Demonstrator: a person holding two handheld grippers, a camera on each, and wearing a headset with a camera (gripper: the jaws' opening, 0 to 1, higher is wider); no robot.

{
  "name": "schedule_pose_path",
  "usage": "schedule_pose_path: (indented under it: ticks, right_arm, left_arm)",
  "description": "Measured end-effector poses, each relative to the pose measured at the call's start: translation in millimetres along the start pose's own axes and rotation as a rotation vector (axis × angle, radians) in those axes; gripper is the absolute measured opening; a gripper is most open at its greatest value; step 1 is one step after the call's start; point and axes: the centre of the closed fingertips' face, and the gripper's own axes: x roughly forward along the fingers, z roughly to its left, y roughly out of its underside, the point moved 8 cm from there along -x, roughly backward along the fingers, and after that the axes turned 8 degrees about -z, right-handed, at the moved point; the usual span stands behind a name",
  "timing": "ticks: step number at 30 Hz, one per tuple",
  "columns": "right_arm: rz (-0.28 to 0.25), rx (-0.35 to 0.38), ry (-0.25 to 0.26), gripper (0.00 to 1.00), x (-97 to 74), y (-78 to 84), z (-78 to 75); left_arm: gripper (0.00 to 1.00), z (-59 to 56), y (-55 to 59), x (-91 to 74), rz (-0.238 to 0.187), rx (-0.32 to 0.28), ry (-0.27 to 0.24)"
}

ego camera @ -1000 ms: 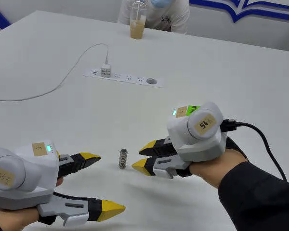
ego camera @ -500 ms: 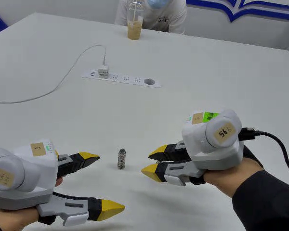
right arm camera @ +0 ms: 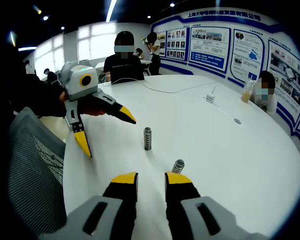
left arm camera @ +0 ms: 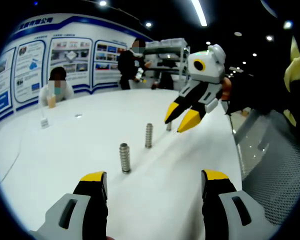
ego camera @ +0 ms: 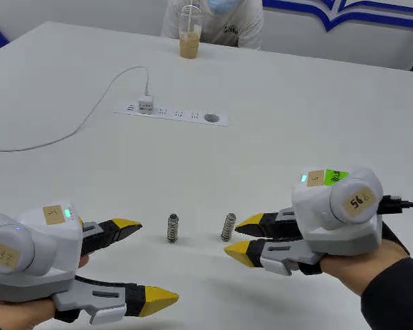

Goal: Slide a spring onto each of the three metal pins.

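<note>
Two grey springs stand upright on the white table (ego camera: 296,117), each on a pin: one (ego camera: 173,227) in the middle, the other (ego camera: 228,227) to its right. They also stand in the left gripper view (left arm camera: 124,157) (left arm camera: 149,135) and the right gripper view (right arm camera: 147,138) (right arm camera: 178,166). My right gripper (ego camera: 244,236) lies just right of the second spring, its jaws a little apart and holding nothing. My left gripper (ego camera: 143,260) rests at the lower left, wide open and empty, its tips short of the first spring. A small grey stub (left arm camera: 168,127) sits by the right gripper's tips.
A white power strip (ego camera: 172,112) with a plugged charger and a white cable (ego camera: 89,117) lies across the far middle of the table. A cup of brown drink (ego camera: 188,40) stands at the far edge in front of a seated person. A mesh chair back (right arm camera: 32,170) is close behind.
My right gripper has drawn back to the right, uncovering a second spring standing upright on the table. The left gripper has stayed where it was.
</note>
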Motion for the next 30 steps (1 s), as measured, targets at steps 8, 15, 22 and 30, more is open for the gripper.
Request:
schedule_pose_path:
  ticks: [8, 15, 22, 30]
  right_arm:
    - [0.001, 0.027, 0.03, 0.23, -17.2, 12.8, -2.1]
    - [0.001, 0.058, 0.068, 0.23, -31.2, 23.6, -7.2]
    - [-0.001, 0.077, 0.107, 0.23, -45.6, 30.2, -14.6]
    - [-0.006, 0.096, 0.149, 0.25, -64.2, 39.3, -23.3]
  left_arm:
    - [0.78, -0.3, 0.5, 0.9, 0.003, 0.001, 0.002]
    - [0.79, -0.4, 0.5, 1.2, 0.003, 0.002, 0.004]
    - [0.79, 0.4, 1.0, 1.1, 0.005, 0.004, 0.005]
    - [0.79, 0.9, 1.2, 1.0, 0.006, 0.006, 0.004]
